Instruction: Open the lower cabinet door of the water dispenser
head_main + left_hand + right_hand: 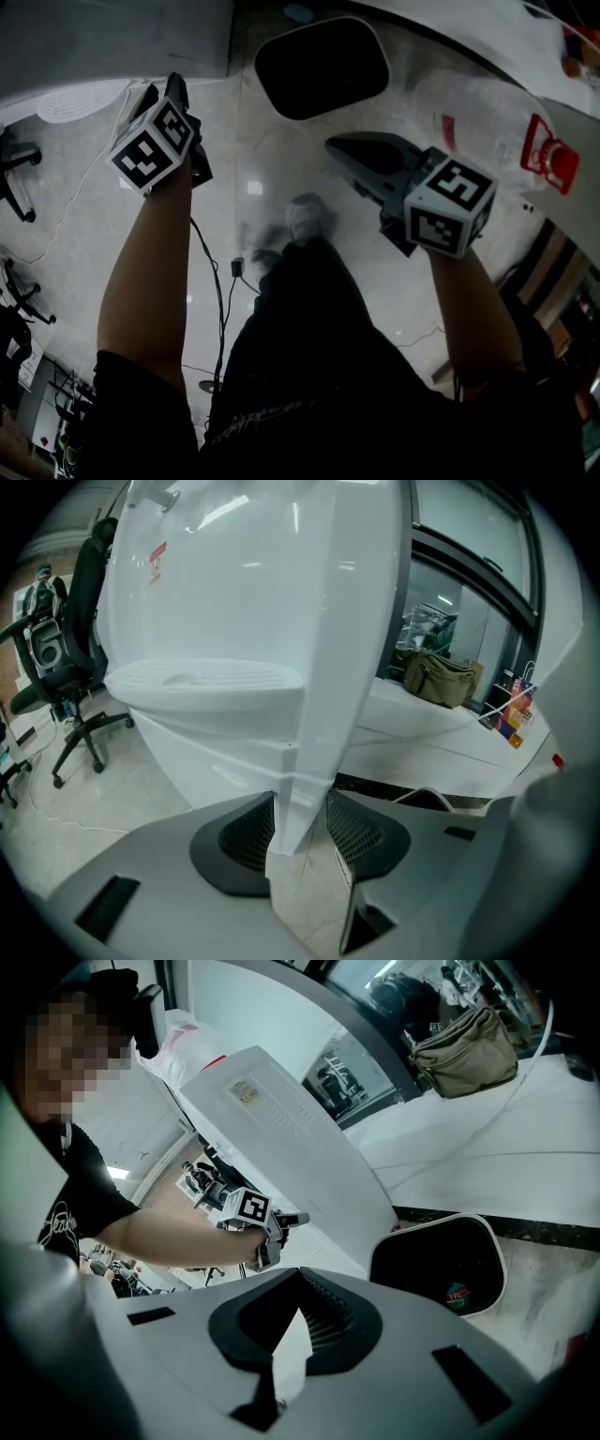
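The white water dispenser (234,574) fills the left gripper view, its drip tray (202,679) at mid height. The thin edge of its lower cabinet door (305,761) runs down between the pads of my left gripper (302,827), which close on it near the door's bottom corner. In the head view the left gripper (176,86) reaches up against the dispenser (112,37) at the top left. My right gripper (339,146) hangs over the floor, apart from the dispenser, shut with nothing in it (300,1283). Its camera sees the left gripper (298,1219) at the dispenser's side (281,1138).
A black waste bin with a white rim (322,66) (441,1260) stands on the floor just right of the dispenser. An office chair (75,649) sits to its left. Cables (220,281) trail over the pale floor near the person's feet (305,220). An olive bag (439,679) lies on a ledge.
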The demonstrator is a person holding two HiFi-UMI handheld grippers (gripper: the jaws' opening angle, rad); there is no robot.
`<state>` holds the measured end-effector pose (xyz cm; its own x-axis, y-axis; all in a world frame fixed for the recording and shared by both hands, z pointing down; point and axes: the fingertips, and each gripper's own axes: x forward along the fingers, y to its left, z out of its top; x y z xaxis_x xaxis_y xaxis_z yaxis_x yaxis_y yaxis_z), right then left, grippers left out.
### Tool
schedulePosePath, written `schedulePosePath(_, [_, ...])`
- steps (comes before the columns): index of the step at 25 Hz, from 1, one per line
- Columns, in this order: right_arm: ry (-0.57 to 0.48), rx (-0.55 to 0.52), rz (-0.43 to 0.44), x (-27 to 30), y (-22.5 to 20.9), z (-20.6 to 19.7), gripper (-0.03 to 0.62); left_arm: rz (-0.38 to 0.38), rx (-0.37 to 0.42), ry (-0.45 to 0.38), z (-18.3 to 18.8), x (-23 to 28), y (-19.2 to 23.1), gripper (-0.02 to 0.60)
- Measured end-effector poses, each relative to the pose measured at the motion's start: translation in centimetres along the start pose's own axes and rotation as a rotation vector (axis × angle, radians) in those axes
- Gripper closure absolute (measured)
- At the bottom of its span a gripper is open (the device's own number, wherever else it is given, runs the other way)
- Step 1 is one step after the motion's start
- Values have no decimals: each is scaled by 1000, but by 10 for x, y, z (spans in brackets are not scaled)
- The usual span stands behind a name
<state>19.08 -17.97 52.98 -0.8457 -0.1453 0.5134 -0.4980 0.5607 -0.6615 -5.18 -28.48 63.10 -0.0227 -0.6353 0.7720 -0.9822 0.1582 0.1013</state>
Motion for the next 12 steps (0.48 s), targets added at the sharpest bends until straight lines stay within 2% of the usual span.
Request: schedulePosePath(12, [11, -6, 17, 9, 12, 0, 582, -18, 48, 20, -15, -10, 8, 403])
